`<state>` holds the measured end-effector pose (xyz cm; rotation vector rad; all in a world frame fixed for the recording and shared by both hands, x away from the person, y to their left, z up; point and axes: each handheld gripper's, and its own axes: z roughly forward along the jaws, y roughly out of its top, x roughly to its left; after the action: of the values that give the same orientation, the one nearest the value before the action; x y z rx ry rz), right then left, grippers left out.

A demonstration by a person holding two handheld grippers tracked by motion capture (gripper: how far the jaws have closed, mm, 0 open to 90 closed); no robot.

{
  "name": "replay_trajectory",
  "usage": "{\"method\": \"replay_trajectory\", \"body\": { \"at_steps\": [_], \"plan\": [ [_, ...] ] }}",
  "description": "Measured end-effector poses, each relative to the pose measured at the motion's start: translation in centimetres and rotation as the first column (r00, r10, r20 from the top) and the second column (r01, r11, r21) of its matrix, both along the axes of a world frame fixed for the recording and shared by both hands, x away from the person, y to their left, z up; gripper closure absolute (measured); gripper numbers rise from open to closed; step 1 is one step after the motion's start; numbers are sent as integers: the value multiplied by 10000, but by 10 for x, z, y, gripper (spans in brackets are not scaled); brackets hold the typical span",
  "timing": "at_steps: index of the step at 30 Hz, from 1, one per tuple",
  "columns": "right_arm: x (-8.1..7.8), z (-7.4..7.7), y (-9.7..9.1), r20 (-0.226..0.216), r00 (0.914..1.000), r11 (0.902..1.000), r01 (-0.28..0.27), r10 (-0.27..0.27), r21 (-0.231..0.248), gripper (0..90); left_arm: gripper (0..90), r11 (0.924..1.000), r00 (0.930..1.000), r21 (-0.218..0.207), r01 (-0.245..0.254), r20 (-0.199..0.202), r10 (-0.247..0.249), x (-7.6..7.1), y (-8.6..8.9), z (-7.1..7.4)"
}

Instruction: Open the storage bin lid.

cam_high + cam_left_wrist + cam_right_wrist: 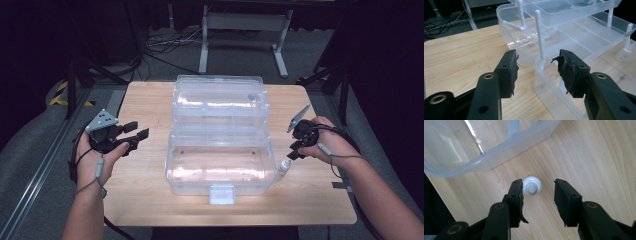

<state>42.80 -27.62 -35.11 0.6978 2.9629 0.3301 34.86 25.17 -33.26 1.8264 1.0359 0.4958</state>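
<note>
A clear plastic organiser box (220, 170) stands open in the middle of the wooden table, its upper trays (220, 102) swung up and back. A small white bottle (284, 167) stands upright on the table by the box's right front corner. My right gripper (292, 153) hangs just above it, pointing down. In the right gripper view the bottle's cap (532, 186) shows from above between the open jaws of the right gripper (538, 187), close to the left one. My left gripper (137, 135) is open and empty left of the box; the left gripper (537, 63) faces the box's side and a white hinge arm (539, 37).
The table (150, 100) has bare wood on both sides of the box. A latch tab (221, 194) juts from the box's front towards the near edge. Behind the table are floor cables (165, 42) and a white metal stand (245, 30). A rail (45, 165) runs along the left.
</note>
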Motion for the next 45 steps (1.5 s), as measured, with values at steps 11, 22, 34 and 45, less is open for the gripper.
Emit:
{"method": "replay_trajectory", "body": {
  "at_steps": [11,22,34,45],
  "plan": [
    [1,-17,9,-385,9989,9978,-300,278,-587,536,499,10000,10000,-23,-29,-38,29,-1,1,0],
    [5,-34,13,-605,9968,9927,-582,520,-1058,530,497,10000,9999,-26,-27,-121,27,-1,2,0],
    [5,-50,16,-764,9948,9890,-764,671,-1268,632,493,10000,9999,-56,-78,-147,77,-2,5,0],
    [4,-43,17,-730,9950,9894,-763,676,-1238,715,493,9999,9998,-89,-125,-147,124,-2,7,-1]
  ]
}}
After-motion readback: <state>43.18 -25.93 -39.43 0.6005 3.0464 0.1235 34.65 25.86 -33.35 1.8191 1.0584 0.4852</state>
